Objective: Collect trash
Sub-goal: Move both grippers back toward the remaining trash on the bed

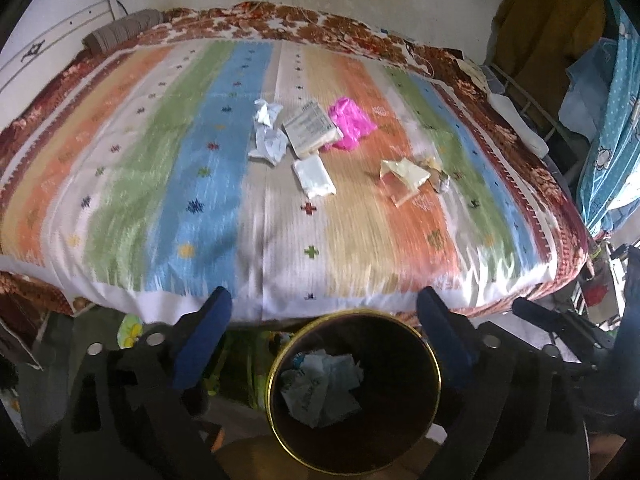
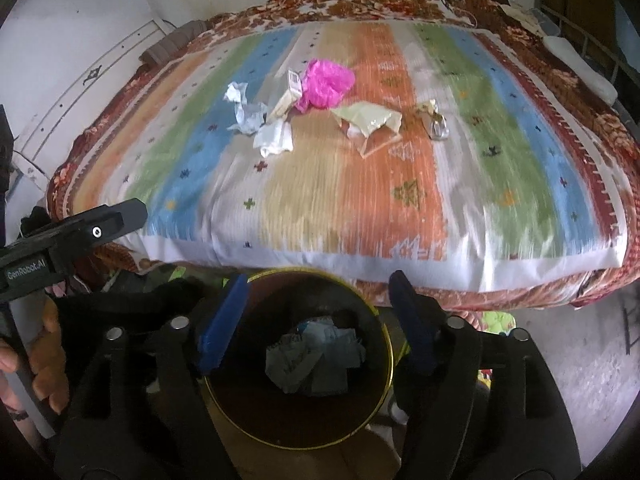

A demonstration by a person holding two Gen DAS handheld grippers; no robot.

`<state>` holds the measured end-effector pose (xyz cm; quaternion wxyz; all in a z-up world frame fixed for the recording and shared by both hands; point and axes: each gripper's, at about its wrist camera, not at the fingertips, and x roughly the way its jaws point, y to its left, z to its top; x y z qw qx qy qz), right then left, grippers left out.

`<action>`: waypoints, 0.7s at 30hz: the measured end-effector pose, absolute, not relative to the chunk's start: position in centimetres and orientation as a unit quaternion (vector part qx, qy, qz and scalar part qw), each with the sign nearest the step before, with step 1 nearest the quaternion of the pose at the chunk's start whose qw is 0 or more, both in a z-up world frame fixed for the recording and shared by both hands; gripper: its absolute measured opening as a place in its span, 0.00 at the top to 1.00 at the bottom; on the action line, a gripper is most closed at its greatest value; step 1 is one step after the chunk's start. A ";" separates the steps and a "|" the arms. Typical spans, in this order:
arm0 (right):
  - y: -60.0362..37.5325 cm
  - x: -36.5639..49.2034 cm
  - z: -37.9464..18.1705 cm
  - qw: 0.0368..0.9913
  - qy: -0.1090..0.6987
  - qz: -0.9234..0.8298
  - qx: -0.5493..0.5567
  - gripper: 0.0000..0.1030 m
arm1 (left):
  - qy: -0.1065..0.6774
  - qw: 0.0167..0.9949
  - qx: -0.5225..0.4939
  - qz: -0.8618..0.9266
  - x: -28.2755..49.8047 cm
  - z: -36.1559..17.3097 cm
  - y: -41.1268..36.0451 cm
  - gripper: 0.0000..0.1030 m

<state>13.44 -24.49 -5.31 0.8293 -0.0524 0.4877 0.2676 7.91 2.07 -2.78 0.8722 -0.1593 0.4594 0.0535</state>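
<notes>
A round, dark, gold-rimmed bin (image 1: 434, 360) is seen standing upright at the foot of the bed (image 1: 280, 220), its mouth facing up, with crumpled paper (image 1: 320, 388) lying in it. More trash is scattered on the striped bedspread: crumpled white paper (image 1: 267, 136), a printed packet (image 1: 310, 130) lying flat with its long axis slanted, a pink plastic bag (image 1: 350, 122) and a yellow wrapper (image 1: 406, 172). The left tongs (image 1: 324, 328) are held wide and empty, tilted down over the bin. The right tongs (image 2: 318, 312) are likewise spread and empty. Only in the right wrist view is the hand (image 2: 46, 360) gripping the left tool shown.
</notes>
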 end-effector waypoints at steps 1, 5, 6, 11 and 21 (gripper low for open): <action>-24.4 13.7 -5.0 0.831 0.485 0.269 -0.050 0.25 | 0.459 0.873 -0.156 0.055 8.2 -2.7 2.1 0.07; -24.0 14.5 -4.3 0.831 0.479 0.278 -0.047 0.08 | 0.461 0.876 -0.132 0.056 9.5 -2.3 1.9 0.06; -23.9 14.8 -4.2 0.831 0.479 0.278 -0.045 0.09 | 0.463 0.876 -0.123 0.055 9.9 -2.2 1.8 0.06; -23.4 15.9 -3.6 0.832 0.477 0.282 -0.045 0.09 | 0.462 0.877 -0.120 0.051 11.4 -1.6 2.3 0.06; -22.9 18.8 -3.0 0.832 0.479 0.276 -0.041 0.09 | 0.472 0.873 -0.106 0.062 15.0 -1.7 3.5 0.06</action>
